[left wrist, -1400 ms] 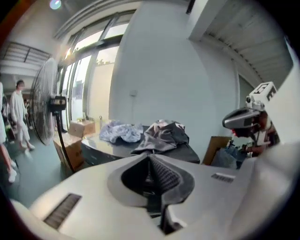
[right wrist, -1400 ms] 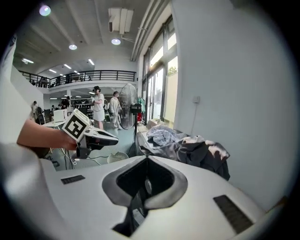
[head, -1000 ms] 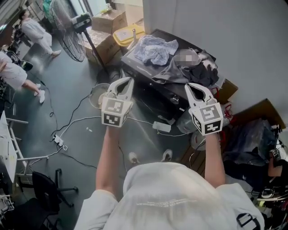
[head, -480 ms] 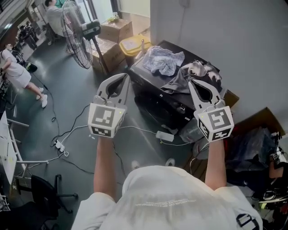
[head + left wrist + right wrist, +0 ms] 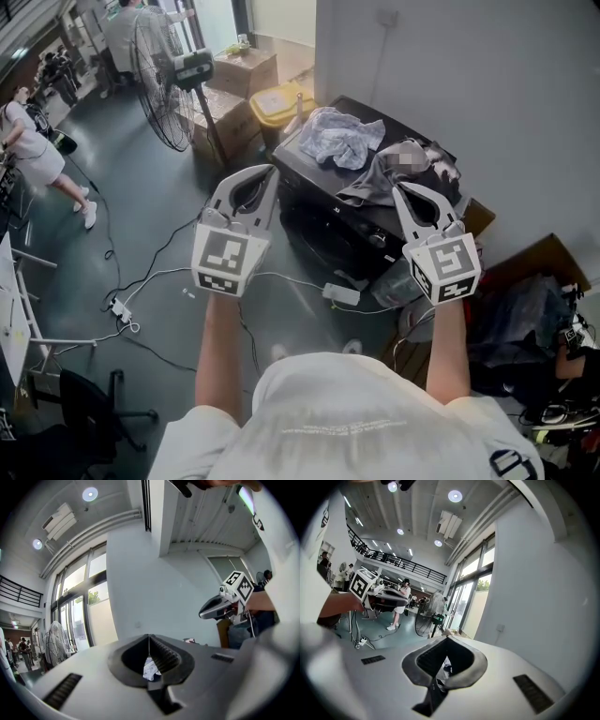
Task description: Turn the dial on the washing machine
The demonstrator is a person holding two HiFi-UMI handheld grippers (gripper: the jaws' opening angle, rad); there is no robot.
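In the head view, the washing machine [image 5: 319, 202] is a low black box on the floor against the wall. A light blue cloth [image 5: 342, 136] and a grey garment [image 5: 386, 171] lie on its lid. I cannot make out its dial. My left gripper [image 5: 270, 172] hovers in front of the machine's left corner, jaws shut and empty. My right gripper [image 5: 397, 187] hangs over the machine's right end, also shut with nothing held. In the left gripper view the shut tips [image 5: 149, 635] point at the wall, with the right gripper [image 5: 202, 614] beside them. In the right gripper view the right gripper [image 5: 447, 637] shows shut tips.
A standing fan [image 5: 159, 75], a yellow bin [image 5: 277, 98] and cardboard boxes [image 5: 242, 70] stand left of the machine. Cables with a power strip [image 5: 122, 305] and a white adapter [image 5: 339, 293] lie on the floor. Dark bags [image 5: 525, 309] sit at the right. A person [image 5: 33, 155] stands at the far left.
The head view has tipped, so the machine sits lower in the frame. Both grippers have stayed shut and shifted only slightly in front of it.
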